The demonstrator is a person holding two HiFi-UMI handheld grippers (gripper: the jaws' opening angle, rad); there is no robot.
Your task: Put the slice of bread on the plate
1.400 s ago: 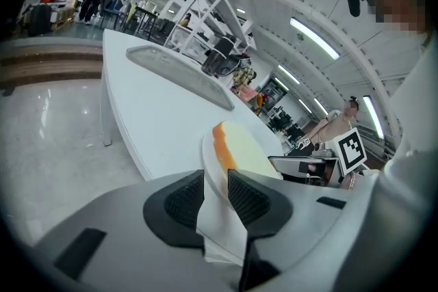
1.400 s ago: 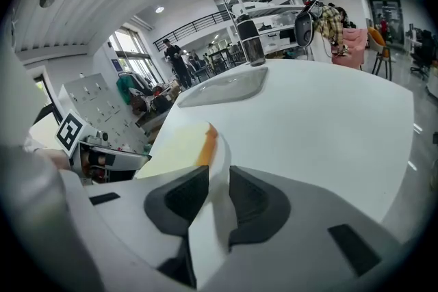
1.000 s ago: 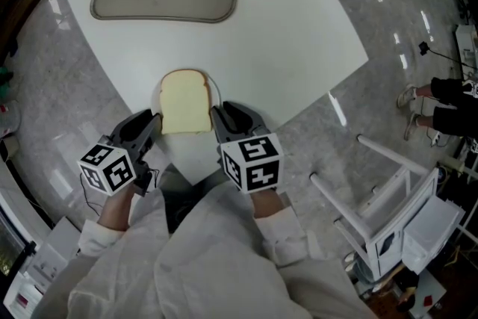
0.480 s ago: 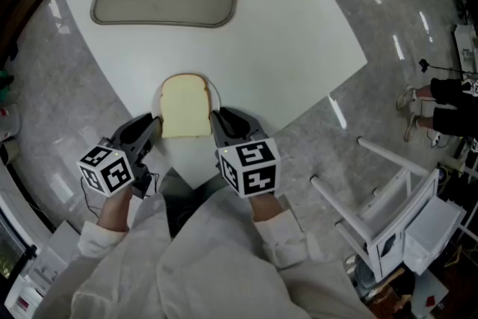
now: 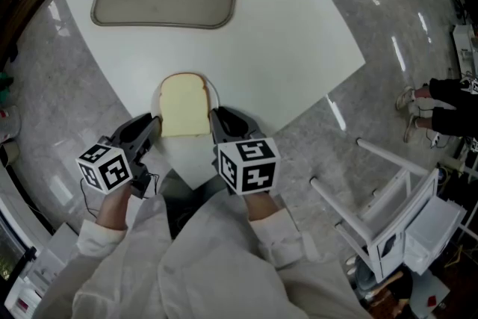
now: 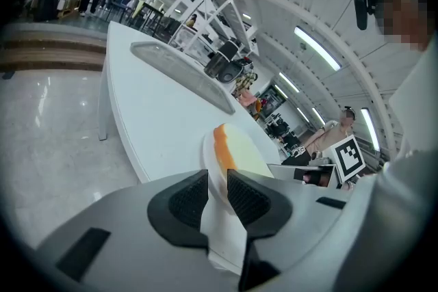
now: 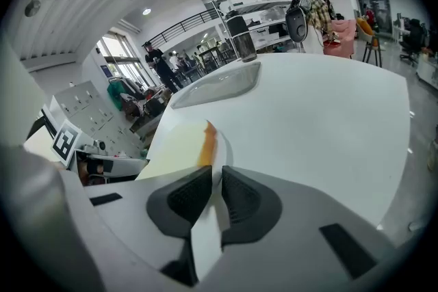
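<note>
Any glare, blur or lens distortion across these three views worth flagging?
Head view: strong fisheye, ceiling-light streaks glaring on the floor, slice of bread sharp. Left gripper view: dark round vignette, mosaic patch upper right. Right gripper view: same vignette, table evenly lit.

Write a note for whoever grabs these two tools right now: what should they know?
Left gripper: shut on the round white plate's left rim.
Right gripper: shut on its right rim.
The pale yellow slice of bread with a brown crust lies flat on the plate, over the white table's near corner.
Done: bread is on the plate.
Left: probably keep the plate level, set it down, open both; whether it already rests on the table is unclear.
</note>
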